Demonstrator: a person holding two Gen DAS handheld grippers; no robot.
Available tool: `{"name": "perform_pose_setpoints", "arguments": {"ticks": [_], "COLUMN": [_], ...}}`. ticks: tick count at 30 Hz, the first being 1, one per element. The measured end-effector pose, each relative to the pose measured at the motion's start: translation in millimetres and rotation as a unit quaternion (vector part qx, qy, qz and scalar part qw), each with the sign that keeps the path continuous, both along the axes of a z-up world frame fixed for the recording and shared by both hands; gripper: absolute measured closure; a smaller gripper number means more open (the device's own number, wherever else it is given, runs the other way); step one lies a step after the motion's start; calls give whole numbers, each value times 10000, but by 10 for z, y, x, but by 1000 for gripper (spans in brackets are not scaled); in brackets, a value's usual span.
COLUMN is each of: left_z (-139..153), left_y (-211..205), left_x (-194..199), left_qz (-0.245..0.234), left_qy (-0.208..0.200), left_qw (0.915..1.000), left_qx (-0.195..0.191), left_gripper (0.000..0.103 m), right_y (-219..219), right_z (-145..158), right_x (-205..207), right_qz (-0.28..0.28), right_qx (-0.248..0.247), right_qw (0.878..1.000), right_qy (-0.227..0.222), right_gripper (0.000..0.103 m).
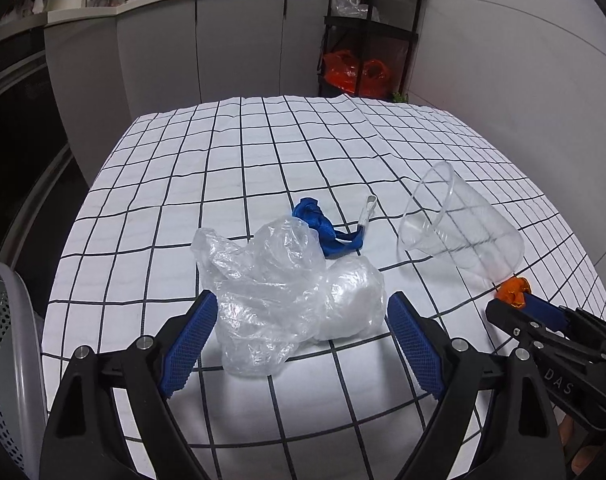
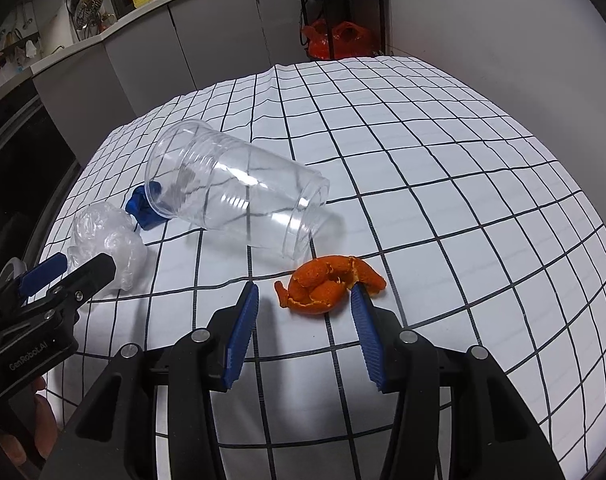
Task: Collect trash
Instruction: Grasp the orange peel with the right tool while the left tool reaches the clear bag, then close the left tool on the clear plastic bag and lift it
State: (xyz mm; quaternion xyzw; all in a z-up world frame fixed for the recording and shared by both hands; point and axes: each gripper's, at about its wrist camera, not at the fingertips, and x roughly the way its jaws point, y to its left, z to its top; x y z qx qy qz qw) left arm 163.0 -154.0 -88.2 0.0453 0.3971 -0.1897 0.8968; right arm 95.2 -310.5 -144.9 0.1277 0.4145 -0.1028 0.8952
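Note:
A crumpled clear plastic bag (image 1: 287, 292) lies on the checked tablecloth (image 1: 263, 152). My left gripper (image 1: 301, 304) is open, its blue pads on either side of the bag's near end. Behind the bag lie a blue scrap (image 1: 323, 228) with a small clear tube (image 1: 367, 210), and a clear plastic cup (image 1: 459, 228) on its side. An orange peel (image 2: 329, 285) lies in front of the cup (image 2: 235, 196). My right gripper (image 2: 305, 294) is open around the peel's near edge, its right pad touching it. The bag also shows in the right wrist view (image 2: 107, 240).
A grey perforated bin (image 1: 7, 360) stands at the table's near left edge. Grey kitchen cabinets (image 1: 223, 48) and a black shelf with red bags (image 1: 359, 68) stand beyond the table. A white wall (image 1: 523, 60) is to the right.

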Motion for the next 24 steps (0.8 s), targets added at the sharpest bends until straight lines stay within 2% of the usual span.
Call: {"name": "perform_pose_setpoints", "arguments": {"ticks": [5,7,9,13,15,18,24], "left_z": [-35,-36,-42,-29,-14,5,56], "left_y": [-14,-10,-7,-46,-58,-54,20], "left_x": [39,43,49,7,-17,-51,-115], "left_qz": [35,25,-32,-118,-174,-210,-183], "left_qy": [62,75,142,110,87,60,41], "left_qw": [10000,10000,9999,9999,9998,9998,9998], "left_qx": [-17,-31,-91,-33,-10,6,46], "left_gripper": [19,25,36,50,61,67,72], "right_y": [21,24,21,2,12,4,22], "right_z": [1,0,-1,16,31,46,87], "right_x": [13,6,7,-12,-30,-49,-127], "right_qz": [27,28,21,17,18,7,38], "right_qx": [-94,-146,-166,-157,-198,-176,-66], "right_qw": [9999,9999,9999,9999,9998,9998,10000], "right_qy": [22,26,31,-10,-27,-21,-56], "right_gripper": [57,61,71,78,83,85,88]}}
